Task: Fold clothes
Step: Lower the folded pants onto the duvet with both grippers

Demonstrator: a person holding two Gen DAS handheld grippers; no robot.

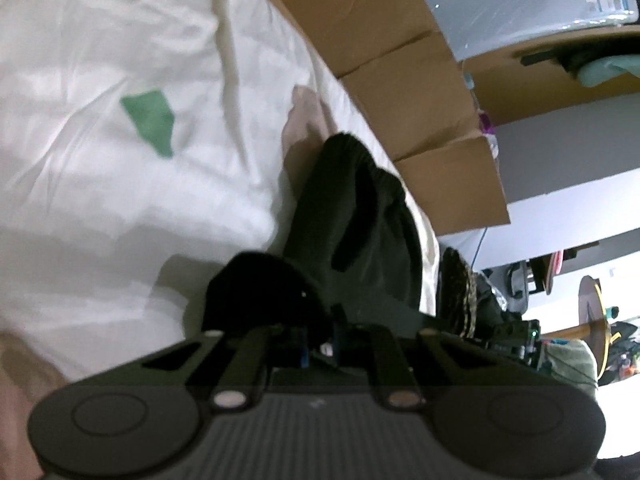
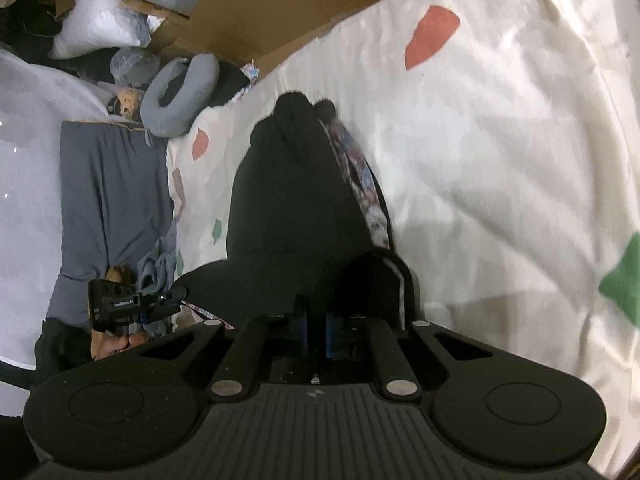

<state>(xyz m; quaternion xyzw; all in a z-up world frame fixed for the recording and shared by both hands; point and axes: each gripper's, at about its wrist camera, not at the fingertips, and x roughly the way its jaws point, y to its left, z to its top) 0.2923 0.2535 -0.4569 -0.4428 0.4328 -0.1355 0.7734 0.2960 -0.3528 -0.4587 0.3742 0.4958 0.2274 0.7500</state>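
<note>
While both hand-held grippers tilt down over a white bedsheet (image 2: 500, 160) dotted with coloured patches, each pinches a dark garment (image 2: 296, 200) between its blue-padded fingers. The right gripper (image 2: 316, 336) has its jaws drawn narrow on the black cloth, which runs lengthwise away from the camera toward the cardboard boxes (image 2: 256, 12) at the bed's far edge, a floral-printed lining (blue and white) showing along its right side. In the left wrist view, the left gripper (image 1: 320, 344) likewise clamps dark fabric (image 1: 360, 216) that stretches away toward the boxes (image 1: 420, 92). The left gripper also appears in the right wrist view, gripped from below by a hand (image 2: 116, 342).
</note>
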